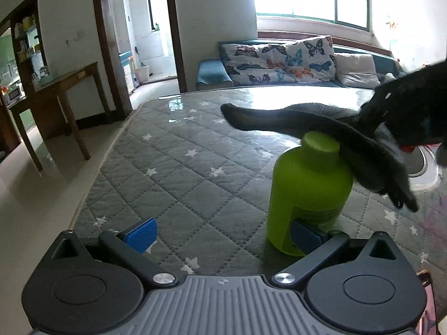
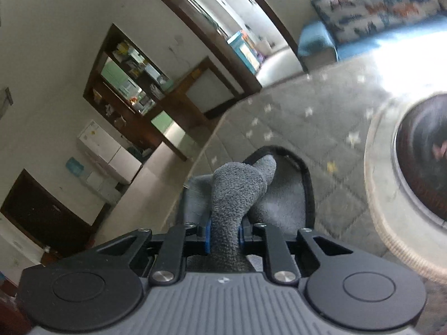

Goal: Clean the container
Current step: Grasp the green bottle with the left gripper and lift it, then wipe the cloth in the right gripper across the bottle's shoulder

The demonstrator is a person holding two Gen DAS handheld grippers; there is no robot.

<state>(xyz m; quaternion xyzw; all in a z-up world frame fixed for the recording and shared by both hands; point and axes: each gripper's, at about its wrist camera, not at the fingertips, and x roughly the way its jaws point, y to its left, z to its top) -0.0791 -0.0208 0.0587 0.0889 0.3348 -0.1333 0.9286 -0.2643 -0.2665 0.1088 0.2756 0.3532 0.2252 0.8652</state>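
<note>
A lime-green bottle (image 1: 310, 192) with a flat cap stands upright on the quilted grey mat (image 1: 178, 173). My left gripper (image 1: 223, 236) is open; its right blue pad (image 1: 306, 237) sits against the bottle's lower front, and the left pad is out over bare mat. My right gripper (image 2: 225, 234) is shut on a grey fleece cloth (image 2: 237, 192). In the left wrist view the cloth (image 1: 293, 122) hangs across the bottle's cap and trails down its right side. A round white container (image 2: 382, 167) with a dark inside lies to the right, blurred; its rim (image 1: 421, 164) shows behind the cloth.
The mat's left edge (image 1: 111, 150) drops to a pale floor. A wooden table (image 1: 64, 89) and dark shelves stand at the left. A sofa with butterfly cushions (image 1: 282, 61) sits beyond the mat under a bright window.
</note>
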